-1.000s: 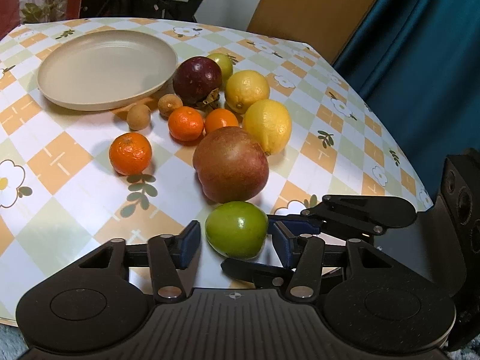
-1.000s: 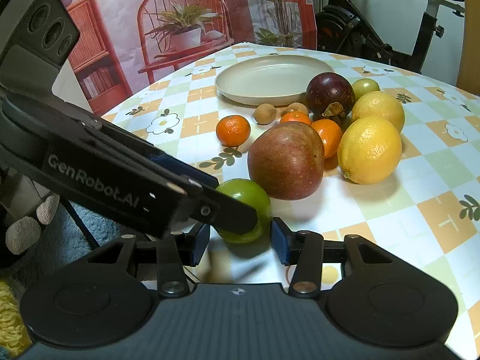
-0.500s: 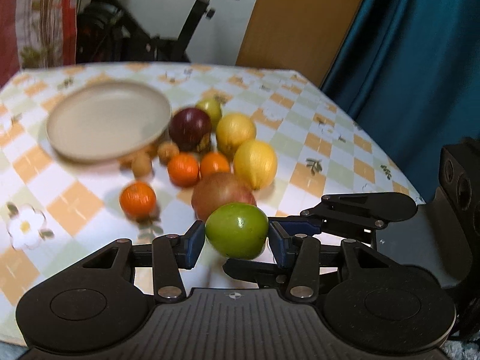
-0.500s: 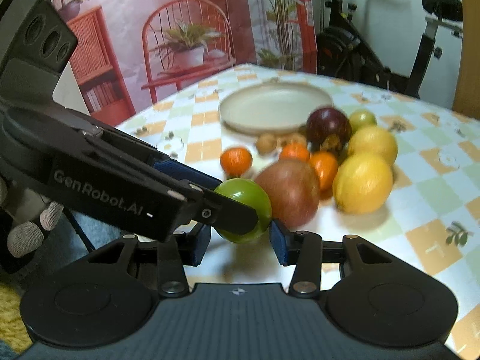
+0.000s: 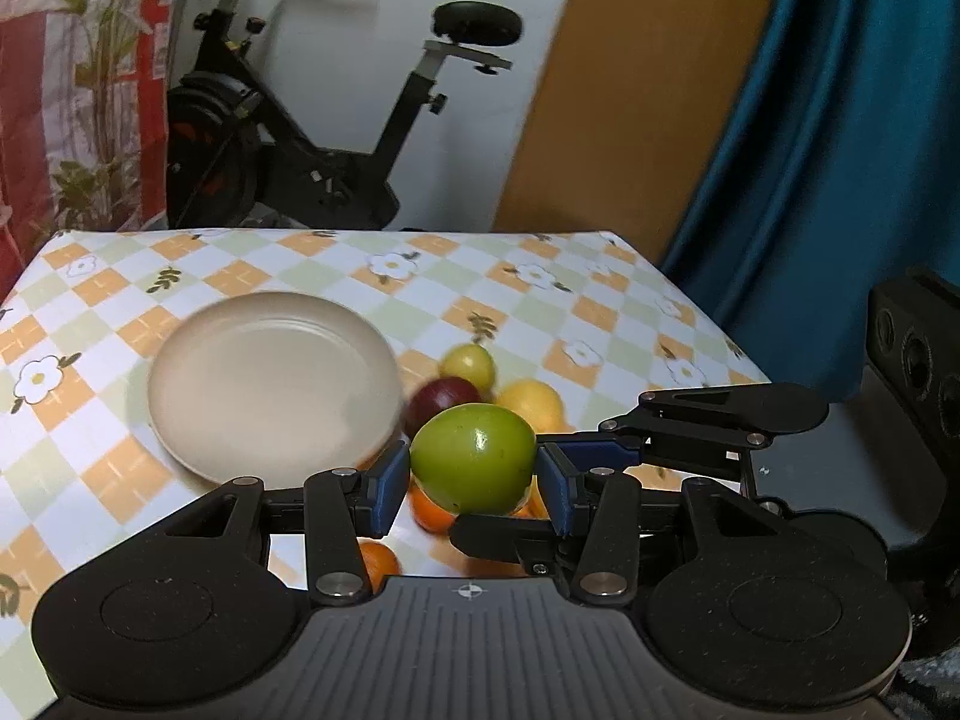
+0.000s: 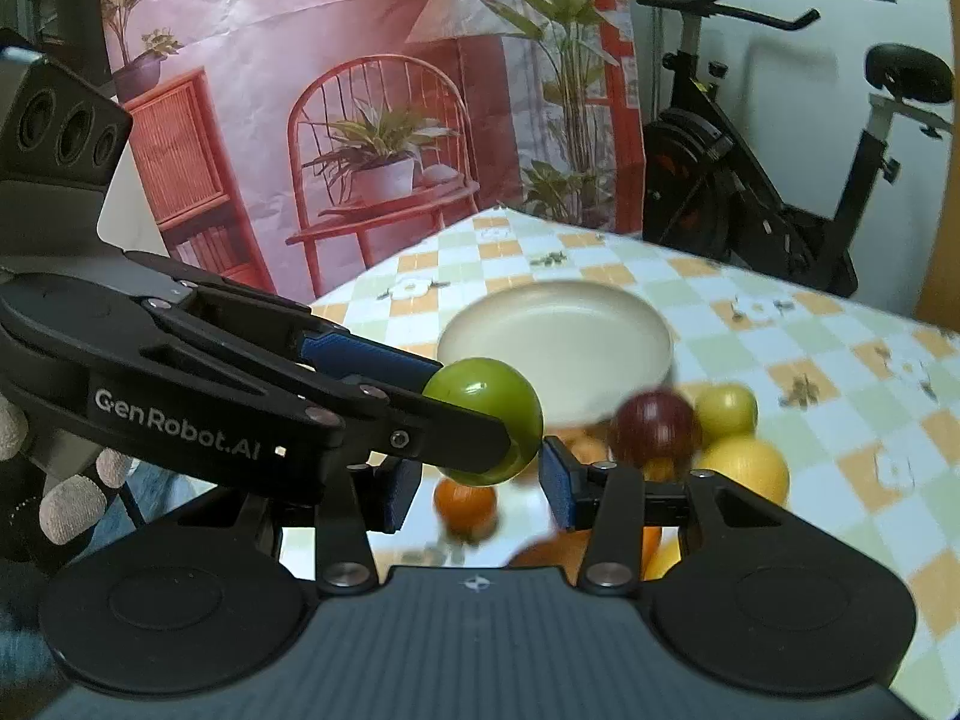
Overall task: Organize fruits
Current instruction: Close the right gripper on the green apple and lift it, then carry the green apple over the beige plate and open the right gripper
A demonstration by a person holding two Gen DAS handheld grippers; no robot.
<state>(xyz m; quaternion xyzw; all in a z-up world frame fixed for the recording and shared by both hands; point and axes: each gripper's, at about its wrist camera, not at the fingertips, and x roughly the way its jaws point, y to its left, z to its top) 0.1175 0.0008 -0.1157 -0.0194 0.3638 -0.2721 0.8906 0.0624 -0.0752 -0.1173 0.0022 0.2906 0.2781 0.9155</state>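
Note:
A green round fruit point(image 5: 474, 456) hangs above the table, clear of the cloth. My left gripper point(image 5: 471, 480) is shut on it, a blue pad on each side. My right gripper point(image 6: 477, 480) comes in crosswise and is shut on the same green fruit point(image 6: 486, 408); its fingers point(image 5: 720, 414) reach in from the right in the left wrist view. The left gripper point(image 6: 468, 414) crosses that view from the left and hides one right pad. An empty beige plate point(image 5: 270, 384) lies beyond the fruit. A dark purple fruit point(image 5: 447, 396), a lemon point(image 5: 531, 402) and oranges point(image 5: 432, 510) lie below.
The table point(image 5: 540, 300) has a checked flower cloth; its far edge and right corner are in view. An exercise bike point(image 5: 312, 138) stands behind it, a blue curtain point(image 5: 810, 180) to the right, a printed backdrop point(image 6: 360, 120) to the left. A gloved hand point(image 6: 72, 504) holds the left gripper.
Both grippers have risen together with the green fruit, which was resting on the table a second ago. The plate and the pile of fruit now lie lower and farther off.

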